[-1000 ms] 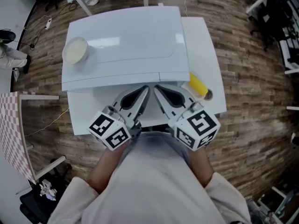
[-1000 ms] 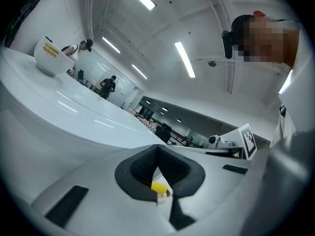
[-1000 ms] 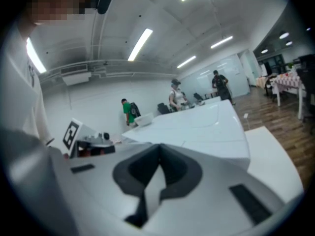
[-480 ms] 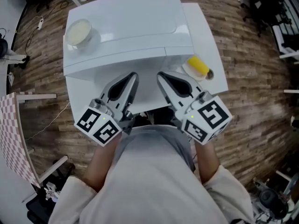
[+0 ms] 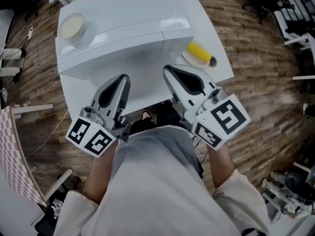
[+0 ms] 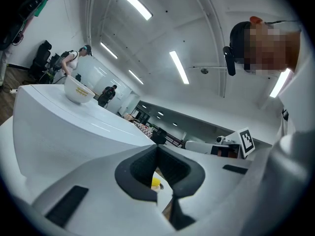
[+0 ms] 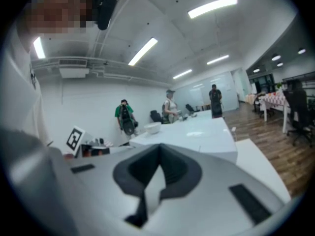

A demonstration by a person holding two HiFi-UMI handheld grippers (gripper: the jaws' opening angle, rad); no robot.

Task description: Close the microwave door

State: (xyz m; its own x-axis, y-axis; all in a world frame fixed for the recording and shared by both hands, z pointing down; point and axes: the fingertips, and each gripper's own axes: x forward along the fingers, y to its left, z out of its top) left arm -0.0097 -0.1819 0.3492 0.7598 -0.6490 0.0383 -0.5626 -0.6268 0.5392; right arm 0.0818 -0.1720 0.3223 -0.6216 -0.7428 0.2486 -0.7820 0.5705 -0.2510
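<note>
While held close to the body, left gripper (image 5: 123, 77) and right gripper (image 5: 167, 69) both have jaws together on nothing, tips pointing at the microwave (image 5: 118, 28) on the bench (image 5: 219, 65). From above, no door stands out from its front, so closing looks done, though the front face is barely visible. A bowl (image 5: 72, 26) sits on top.

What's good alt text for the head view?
From above: a person holds the left tool and right tool, both shut and empty, before a white microwave on a white table. A bowl sits atop the microwave; a yellow object lies beside it on the right.
</note>
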